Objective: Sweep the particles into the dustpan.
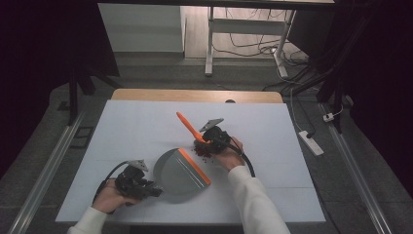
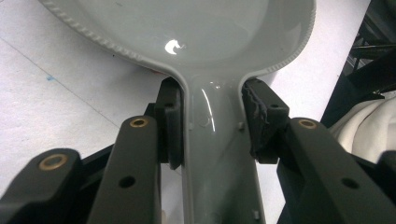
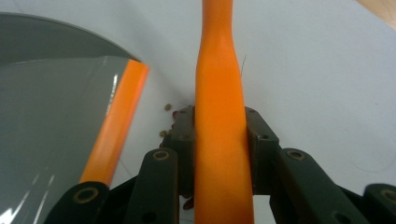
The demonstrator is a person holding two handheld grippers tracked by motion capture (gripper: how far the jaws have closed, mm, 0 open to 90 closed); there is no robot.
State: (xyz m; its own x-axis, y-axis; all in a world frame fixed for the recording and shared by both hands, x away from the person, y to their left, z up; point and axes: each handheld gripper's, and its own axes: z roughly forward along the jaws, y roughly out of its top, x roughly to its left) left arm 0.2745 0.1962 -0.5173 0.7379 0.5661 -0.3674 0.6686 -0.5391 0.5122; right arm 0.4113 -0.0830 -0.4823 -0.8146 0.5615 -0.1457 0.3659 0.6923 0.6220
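A grey dustpan (image 1: 178, 173) with an orange lip (image 1: 195, 165) lies on the white table cover. My left gripper (image 1: 152, 190) is shut on its handle (image 2: 217, 154), with a pad pressing on each side just behind the pan (image 2: 201, 32). My right gripper (image 1: 208, 138) is shut on the orange handle of a small brush (image 1: 187, 124), which slants up and to the left. That orange handle (image 3: 219, 93) runs straight up between the pads. Small red and brown beans (image 1: 202, 151) lie scattered beside the lip, under the right gripper. The brush's head is hidden.
The white cover (image 1: 136, 122) spreads over most of a wooden table, whose bare edge (image 1: 195, 95) shows at the back. Beyond it stand white desk legs (image 1: 210, 44) and floor cables. A power strip (image 1: 311, 142) lies on the floor to the right.
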